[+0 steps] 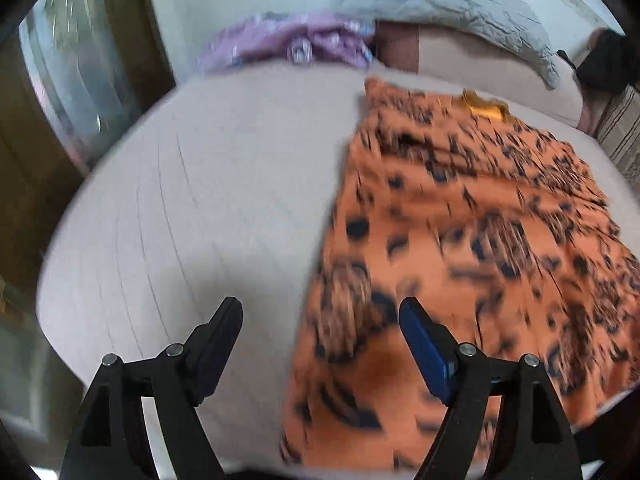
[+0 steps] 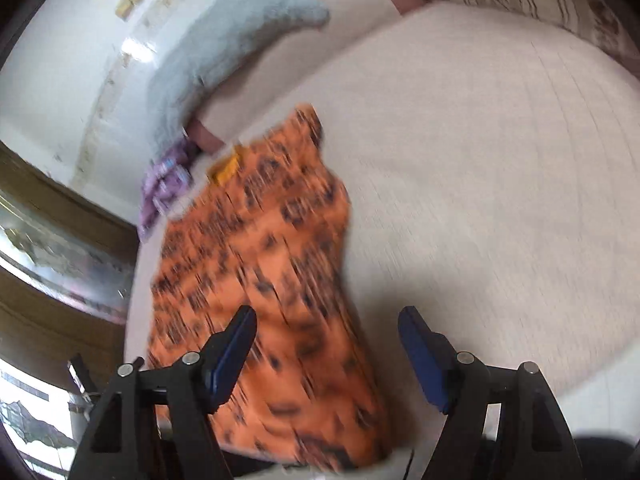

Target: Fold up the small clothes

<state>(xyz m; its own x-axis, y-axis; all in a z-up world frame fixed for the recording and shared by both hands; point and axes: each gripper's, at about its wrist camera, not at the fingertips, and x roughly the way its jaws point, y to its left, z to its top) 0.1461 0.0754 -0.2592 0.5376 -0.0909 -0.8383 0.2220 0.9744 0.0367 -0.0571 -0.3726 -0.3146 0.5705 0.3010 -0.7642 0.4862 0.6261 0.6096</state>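
Soft daylight, heavy motion blur (both views), perhaps window-lit, fisheye-warped edges

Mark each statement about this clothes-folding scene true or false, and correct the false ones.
1. The orange patterned garment lies on the bed. True.
2. The left gripper is clamped on the garment. False: it is open, holding nothing.
3. A purple garment lies at the bed's far edge. True.
4. The right gripper is shut. False: it is open, above the garment.
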